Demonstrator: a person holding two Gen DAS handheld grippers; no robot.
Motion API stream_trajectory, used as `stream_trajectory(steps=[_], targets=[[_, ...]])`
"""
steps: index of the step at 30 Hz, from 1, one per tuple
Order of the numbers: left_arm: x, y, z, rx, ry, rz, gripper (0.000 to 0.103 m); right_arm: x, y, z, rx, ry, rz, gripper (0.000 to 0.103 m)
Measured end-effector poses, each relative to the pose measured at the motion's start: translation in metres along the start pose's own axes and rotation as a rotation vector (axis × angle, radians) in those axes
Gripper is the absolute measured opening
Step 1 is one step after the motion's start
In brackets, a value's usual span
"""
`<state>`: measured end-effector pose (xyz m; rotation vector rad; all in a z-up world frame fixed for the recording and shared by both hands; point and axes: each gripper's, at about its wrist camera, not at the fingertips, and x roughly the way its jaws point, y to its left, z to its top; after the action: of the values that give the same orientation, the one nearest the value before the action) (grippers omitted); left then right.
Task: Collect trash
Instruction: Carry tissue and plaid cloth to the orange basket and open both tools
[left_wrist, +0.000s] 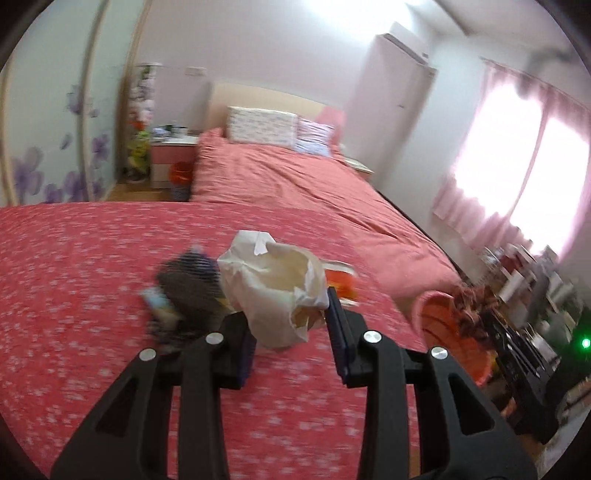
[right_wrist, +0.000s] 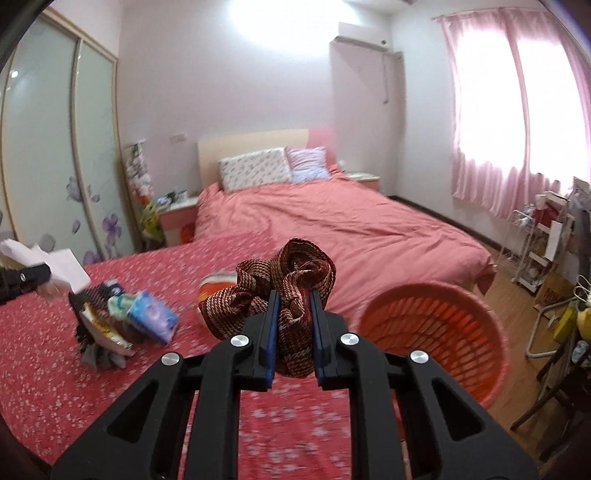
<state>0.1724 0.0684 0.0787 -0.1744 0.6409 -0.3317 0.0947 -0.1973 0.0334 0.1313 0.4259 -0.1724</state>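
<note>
My left gripper (left_wrist: 291, 323) is shut on a crumpled white paper (left_wrist: 273, 284), held above the red flowered bedspread (left_wrist: 74, 295). The right wrist view shows that gripper (right_wrist: 40, 277) at the far left, with the paper (right_wrist: 59, 267) lifted clear of the bed. My right gripper (right_wrist: 294, 301) is shut on a bunched brown-and-red woven cloth (right_wrist: 280, 280), just left of an orange basket (right_wrist: 436, 328). A pile of wrappers and packets (right_wrist: 122, 321) lies on the bedspread, with a blue packet (right_wrist: 153, 315) at its right side. An orange packet (right_wrist: 216, 284) lies behind the cloth.
The orange basket (left_wrist: 454, 343) stands at the bed's right edge, over wooden floor (right_wrist: 517, 288). A pink-covered bed (right_wrist: 332, 214) with pillows runs toward the far wall. Sliding wardrobe doors (right_wrist: 55, 147) line the left. Shelves and clutter (right_wrist: 546, 236) stand by the pink curtains (right_wrist: 517, 110).
</note>
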Motion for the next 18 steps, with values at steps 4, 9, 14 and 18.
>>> stream_trajectory(steps=[4, 9, 14, 18], targets=[[0.021, -0.039, -0.006, 0.056, 0.037, -0.074, 0.035, -0.004, -0.024, 0.002, 0.035, -0.023, -0.044, 0.016], [0.046, -0.095, -0.020, 0.120, 0.075, -0.168, 0.035, -0.001, -0.054, -0.002, 0.076, -0.033, -0.112, 0.016], [0.077, -0.140, -0.036, 0.170, 0.125, -0.252, 0.035, 0.008, -0.077, -0.008, 0.093, -0.029, -0.173, 0.016], [0.106, -0.176, -0.046, 0.204, 0.166, -0.315, 0.035, 0.015, -0.099, -0.014, 0.119, -0.021, -0.205, 0.016]])
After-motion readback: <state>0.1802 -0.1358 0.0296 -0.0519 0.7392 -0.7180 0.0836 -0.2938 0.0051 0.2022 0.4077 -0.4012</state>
